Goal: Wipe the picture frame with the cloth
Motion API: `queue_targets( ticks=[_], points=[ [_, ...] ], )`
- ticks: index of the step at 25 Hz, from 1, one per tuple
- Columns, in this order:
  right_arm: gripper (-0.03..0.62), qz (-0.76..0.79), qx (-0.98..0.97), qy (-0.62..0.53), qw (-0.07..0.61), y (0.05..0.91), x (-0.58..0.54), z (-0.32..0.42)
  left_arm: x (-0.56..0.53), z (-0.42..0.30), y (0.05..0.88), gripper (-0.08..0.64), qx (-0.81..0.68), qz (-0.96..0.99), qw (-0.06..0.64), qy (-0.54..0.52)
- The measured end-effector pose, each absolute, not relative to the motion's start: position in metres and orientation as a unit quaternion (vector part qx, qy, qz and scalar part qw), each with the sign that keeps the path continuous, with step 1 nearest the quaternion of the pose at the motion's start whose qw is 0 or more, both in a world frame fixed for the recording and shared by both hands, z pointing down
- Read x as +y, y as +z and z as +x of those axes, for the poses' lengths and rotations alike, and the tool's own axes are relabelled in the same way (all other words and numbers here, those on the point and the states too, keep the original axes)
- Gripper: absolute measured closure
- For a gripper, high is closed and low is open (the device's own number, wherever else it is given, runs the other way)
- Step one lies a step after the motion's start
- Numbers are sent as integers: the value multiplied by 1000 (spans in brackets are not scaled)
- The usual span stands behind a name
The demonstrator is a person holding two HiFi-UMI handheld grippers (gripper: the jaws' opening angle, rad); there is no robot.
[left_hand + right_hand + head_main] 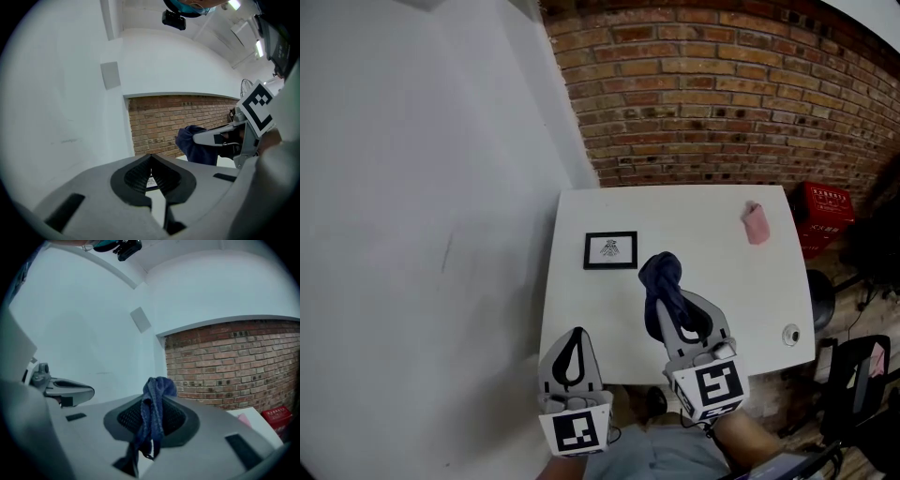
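Note:
A small black picture frame (610, 250) with a white mat lies flat on the white table (712, 234), left of the middle. My right gripper (667, 281) is shut on a dark blue cloth (662, 277), held just right of and nearer than the frame. In the right gripper view the cloth (152, 418) bunches up out of the closed jaws and hangs down. My left gripper (573, 349) is shut and holds nothing, near the table's front left corner. In the left gripper view a sliver of the frame (151, 181) shows past the closed tips.
A pink cloth (756, 224) lies at the table's far right. A small round object (790, 335) sits near the front right corner. A white wall runs along the left, a brick wall (722, 84) behind. A red crate (821, 214) and a black chair (853, 370) stand to the right.

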State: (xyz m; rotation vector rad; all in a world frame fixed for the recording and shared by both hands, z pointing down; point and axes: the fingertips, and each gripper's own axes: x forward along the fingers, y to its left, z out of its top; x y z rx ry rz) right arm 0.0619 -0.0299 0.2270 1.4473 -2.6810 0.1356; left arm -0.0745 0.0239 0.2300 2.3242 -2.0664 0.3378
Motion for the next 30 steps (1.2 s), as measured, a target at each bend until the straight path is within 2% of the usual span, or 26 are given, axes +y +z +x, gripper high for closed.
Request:
queue_targets(
  ticks=[18,30],
  points=[
    [512,459,-874,108,121,310,-148,-53,-110,-152,308,551,-630,764,71,116],
    [512,440,-872,145,157,370,-206,-95,-163,-169,362,551,-617,765,122,135]
  ],
)
